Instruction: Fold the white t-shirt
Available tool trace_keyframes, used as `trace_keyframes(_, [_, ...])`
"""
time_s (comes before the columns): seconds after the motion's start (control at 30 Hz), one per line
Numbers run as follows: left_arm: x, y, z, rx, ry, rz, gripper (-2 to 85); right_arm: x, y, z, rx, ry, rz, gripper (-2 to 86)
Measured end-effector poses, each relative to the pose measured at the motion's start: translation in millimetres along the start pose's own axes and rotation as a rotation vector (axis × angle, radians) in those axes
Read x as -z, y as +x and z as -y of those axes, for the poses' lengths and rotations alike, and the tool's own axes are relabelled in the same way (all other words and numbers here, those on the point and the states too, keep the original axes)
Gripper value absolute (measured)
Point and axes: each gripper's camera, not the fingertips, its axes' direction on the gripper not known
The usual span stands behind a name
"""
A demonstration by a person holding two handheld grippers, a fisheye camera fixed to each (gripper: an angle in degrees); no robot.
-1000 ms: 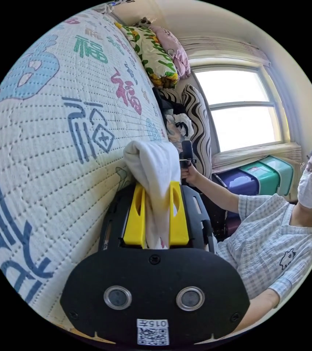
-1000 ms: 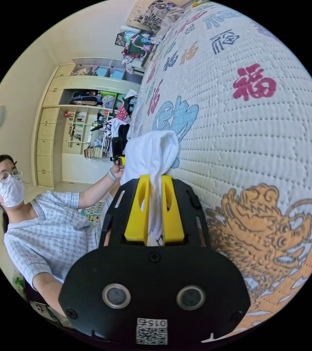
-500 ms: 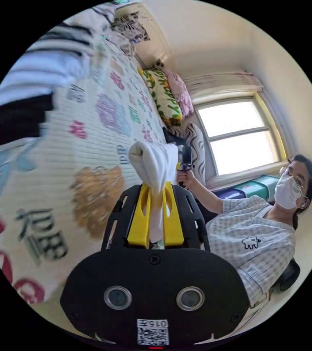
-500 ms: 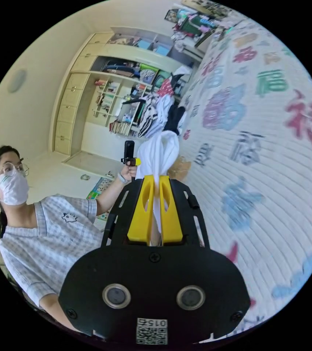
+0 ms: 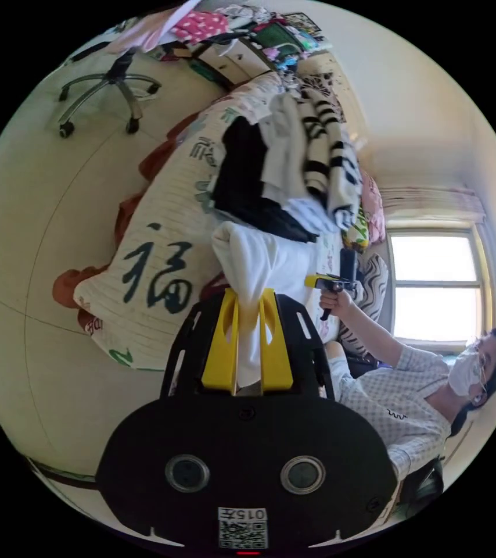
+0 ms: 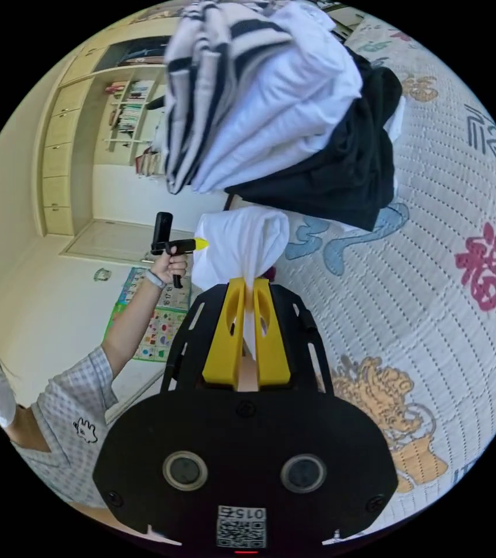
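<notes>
The white t-shirt (image 5: 268,264) is stretched in the air between both grippers, beside the bed. My left gripper (image 5: 248,302) is shut on one bunched end of it, the cloth bulging out past the yellow jaws. My right gripper (image 6: 248,290) is shut on the other bunched end of the t-shirt (image 6: 242,244). In the left gripper view the right gripper (image 5: 323,282) shows beyond the cloth, held in a person's hand. In the right gripper view the left gripper (image 6: 193,244) shows at the cloth's far side, also in a hand.
A pile of folded clothes (image 6: 294,116), striped, white and black, lies on the quilted bed cover (image 6: 451,325) just past the t-shirt. The same pile (image 5: 288,168) shows in the left gripper view. An office chair (image 5: 108,93) stands on the floor. The person (image 5: 410,401) stands by the window.
Both cameras have swung along the bed with the t-shirt still held. The pile of clothes has come into both views and now sits right beside the held cloth.
</notes>
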Motion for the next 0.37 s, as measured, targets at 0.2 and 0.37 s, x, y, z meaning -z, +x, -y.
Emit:
trace_keyframes(0.2, [31.3,40.9,-45.5,-0.140,0.062,0.234,8.1,51.1,-63.2,-7.1,0.148,0.125,-0.412,5.6])
trace_keyframes(0.37, [76.4,152.9,-102.9,-0.367,0.345,0.556,11.4,100.6,-149.6,-4.1,0.368,0.297,-0.653,10.0])
